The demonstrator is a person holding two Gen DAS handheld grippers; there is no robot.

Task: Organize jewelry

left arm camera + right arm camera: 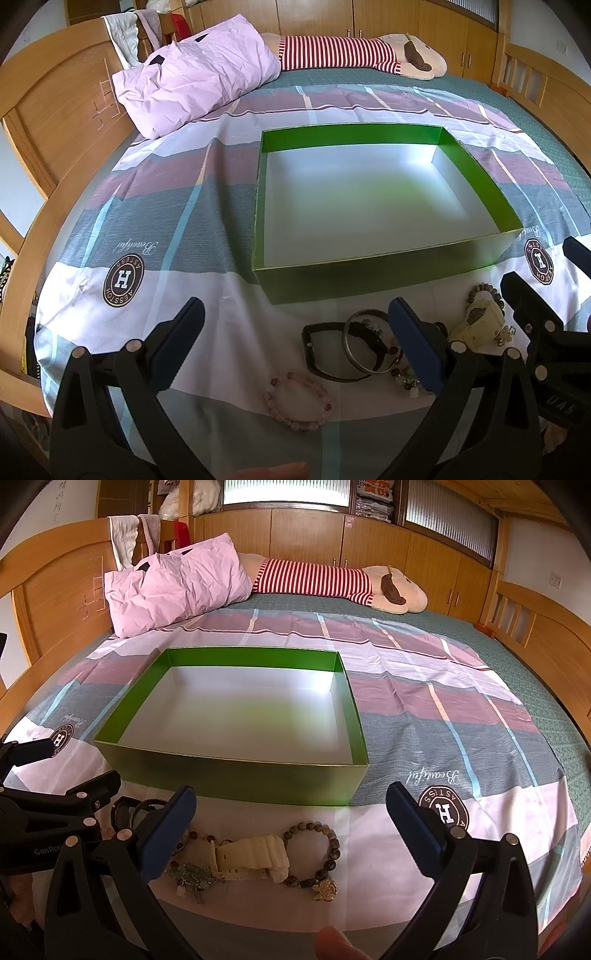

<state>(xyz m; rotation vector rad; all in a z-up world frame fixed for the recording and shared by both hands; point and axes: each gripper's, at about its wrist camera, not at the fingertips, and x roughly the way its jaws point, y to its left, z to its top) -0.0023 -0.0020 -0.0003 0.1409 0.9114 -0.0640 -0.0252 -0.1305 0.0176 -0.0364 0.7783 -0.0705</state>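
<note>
An empty green box with a white floor sits on the bedspread. In front of it lies jewelry: a pink bead bracelet, a black watch, a silver bangle, a cream watch, a brown bead bracelet with a gold charm, and a green beaded piece. My left gripper is open above the pink bracelet. My right gripper is open above the cream watch. Neither holds anything.
A pink pillow and a striped plush toy lie at the far side of the bed. Wooden bed rails run along both sides. A fingertip shows at the bottom edge.
</note>
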